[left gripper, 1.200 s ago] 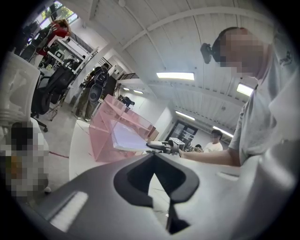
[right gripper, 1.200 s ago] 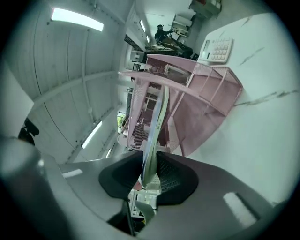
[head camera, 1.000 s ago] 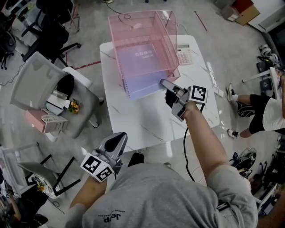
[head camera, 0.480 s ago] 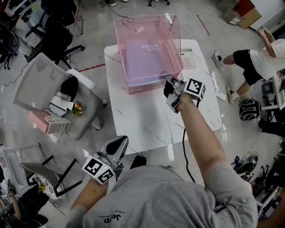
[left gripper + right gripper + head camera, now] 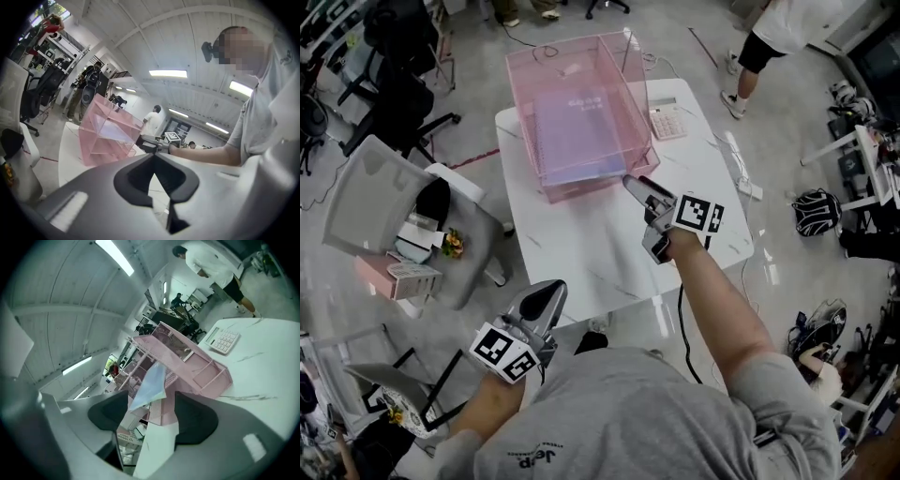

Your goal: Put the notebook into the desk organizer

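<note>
The left tongs (image 5: 548, 292) hang at the near left, off the near edge of the worktop (image 5: 609, 253), their 2 jaws closed together on nothing. The right tongs (image 5: 631, 182) reach over the worktop, tips just beside the near right corner of the pink desk organizer (image 5: 581, 190). Their jaws have just been opening and stand well apart, with nothing pinched between the pads. The notebook (image 5: 574, 131) lies flat inside the organizer, just beyond those tips, to their far left.
</note>
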Available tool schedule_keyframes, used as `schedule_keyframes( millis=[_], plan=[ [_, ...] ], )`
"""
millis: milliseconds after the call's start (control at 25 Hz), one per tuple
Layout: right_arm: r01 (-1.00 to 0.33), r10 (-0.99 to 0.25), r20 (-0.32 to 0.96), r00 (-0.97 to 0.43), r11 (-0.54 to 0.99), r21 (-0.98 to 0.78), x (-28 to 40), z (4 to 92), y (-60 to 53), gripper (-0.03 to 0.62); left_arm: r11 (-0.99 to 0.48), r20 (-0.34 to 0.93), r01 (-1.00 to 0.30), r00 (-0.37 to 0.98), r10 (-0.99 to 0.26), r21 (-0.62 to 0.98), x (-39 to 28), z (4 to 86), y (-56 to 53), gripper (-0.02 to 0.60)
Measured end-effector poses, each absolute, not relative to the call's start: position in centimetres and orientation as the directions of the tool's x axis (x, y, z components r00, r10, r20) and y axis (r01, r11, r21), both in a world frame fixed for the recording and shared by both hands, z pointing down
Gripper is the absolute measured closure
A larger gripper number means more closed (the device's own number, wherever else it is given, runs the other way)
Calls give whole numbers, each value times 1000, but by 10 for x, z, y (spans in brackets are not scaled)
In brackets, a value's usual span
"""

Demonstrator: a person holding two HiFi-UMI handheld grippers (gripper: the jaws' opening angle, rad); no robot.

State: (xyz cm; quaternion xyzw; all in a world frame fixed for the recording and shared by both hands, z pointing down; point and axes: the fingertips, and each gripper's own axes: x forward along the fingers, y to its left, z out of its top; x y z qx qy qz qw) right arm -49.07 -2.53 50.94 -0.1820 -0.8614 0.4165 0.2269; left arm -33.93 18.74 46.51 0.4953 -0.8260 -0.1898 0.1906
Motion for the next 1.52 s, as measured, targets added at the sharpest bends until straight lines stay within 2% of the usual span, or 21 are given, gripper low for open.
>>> schedule_keyframes(
  millis=[280, 400, 520, 760, 1040, 1240, 1520],
  plan=[
    [190, 387, 194, -902, 757, -626, -396, 467, -107, 315, 297, 102, -845, -281, -954, 444, -335, 447, 106, 526],
    [171, 325, 195, -926, 818, -549, -338, 445, -151, 392, 221, 95, -882, -200, -975, 417, -316, 433, 55, 526],
    [96, 211, 192, -958, 872, -481, -263, 433, -196, 483, 113, 89, -915, -85, -992, 387, -287, 422, 0, 526],
    [-85, -13, 184, -983, 917, -389, -97, 419, -273, 592, -80, 72, -934, 112, -991, 347, -200, 402, -111, 526],
    [-300, -247, 201, -948, 904, -304, 97, 417, -317, 592, -305, 94, -898, 350, -932, 318, -63, 400, -218, 526],
    [-444, -400, 200, -894, 849, -286, 210, 419, -330, 592, -434, 113, -853, 481, -869, 291, 33, 400, -261, 526],
    [-530, -487, 213, -847, 803, -273, 316, 423, -325, 592, -537, 130, -795, 586, -800, 282, 137, 404, -293, 526]
  ],
)
